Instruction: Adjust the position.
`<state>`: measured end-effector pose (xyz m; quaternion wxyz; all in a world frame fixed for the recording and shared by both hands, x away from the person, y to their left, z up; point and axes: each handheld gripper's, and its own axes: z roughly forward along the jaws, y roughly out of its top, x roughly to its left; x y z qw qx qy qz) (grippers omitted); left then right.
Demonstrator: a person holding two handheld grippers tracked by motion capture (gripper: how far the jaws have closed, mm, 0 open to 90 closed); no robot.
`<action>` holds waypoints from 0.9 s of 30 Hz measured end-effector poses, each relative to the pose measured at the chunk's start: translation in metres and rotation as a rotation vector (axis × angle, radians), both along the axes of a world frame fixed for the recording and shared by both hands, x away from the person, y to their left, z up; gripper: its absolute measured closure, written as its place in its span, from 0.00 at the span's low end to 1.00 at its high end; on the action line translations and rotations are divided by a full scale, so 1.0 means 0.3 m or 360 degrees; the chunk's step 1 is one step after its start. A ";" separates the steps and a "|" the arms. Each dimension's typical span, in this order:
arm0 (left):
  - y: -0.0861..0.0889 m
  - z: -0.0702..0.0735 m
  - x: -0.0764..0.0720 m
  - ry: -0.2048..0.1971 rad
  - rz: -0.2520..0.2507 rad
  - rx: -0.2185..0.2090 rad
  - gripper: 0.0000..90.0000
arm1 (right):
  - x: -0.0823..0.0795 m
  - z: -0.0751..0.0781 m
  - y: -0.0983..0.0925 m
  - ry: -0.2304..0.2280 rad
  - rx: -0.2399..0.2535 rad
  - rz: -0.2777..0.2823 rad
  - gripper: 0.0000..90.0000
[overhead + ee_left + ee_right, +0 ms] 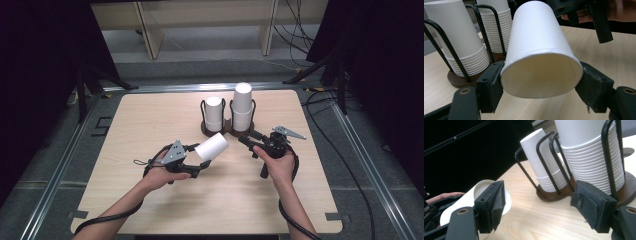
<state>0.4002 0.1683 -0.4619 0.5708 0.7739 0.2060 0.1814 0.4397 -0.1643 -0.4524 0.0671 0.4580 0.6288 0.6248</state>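
Left gripper view: fingers (489,87) squeeze the white paper cup (537,50) at its rim

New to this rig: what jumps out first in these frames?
A white paper cup clamped at its rim in the left claw, lying sideways above the middle of the wooden table. Behind it stands a black wire holder with two stacks of white cups. The right claw is open, aimed at that holder.

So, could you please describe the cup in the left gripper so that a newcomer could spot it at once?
Start at the wooden table and find the dark wire cup holder at its far middle, with two upright stacks of white cups. Just in front of it, the left gripper clamps a single white paper cup. Unlike the stacked ones, it lies tipped on its side, alone.
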 end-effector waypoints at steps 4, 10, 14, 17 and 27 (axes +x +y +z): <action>0.001 0.001 0.000 0.0000 -0.0008 0.0006 0.30 | -0.007 0.003 -0.006 0.0010 -0.0023 -0.0007 0.29; 0.001 0.001 -0.003 0.0004 -0.0037 0.0007 0.30 | -0.012 -0.008 -0.014 0.0014 -0.0069 0.0011 0.29; 0.003 0.003 0.002 -0.0003 -0.0042 0.0029 0.30 | -0.017 -0.021 -0.008 0.0003 -0.0092 0.0037 0.29; 0.001 0.004 0.002 0.0004 -0.0048 0.0017 0.30 | -0.021 -0.022 -0.008 0.0018 -0.0124 0.0052 0.29; 0.003 0.010 0.005 -0.0001 -0.0067 0.0029 0.30 | -0.027 -0.024 -0.006 -0.0009 -0.0130 0.0097 0.29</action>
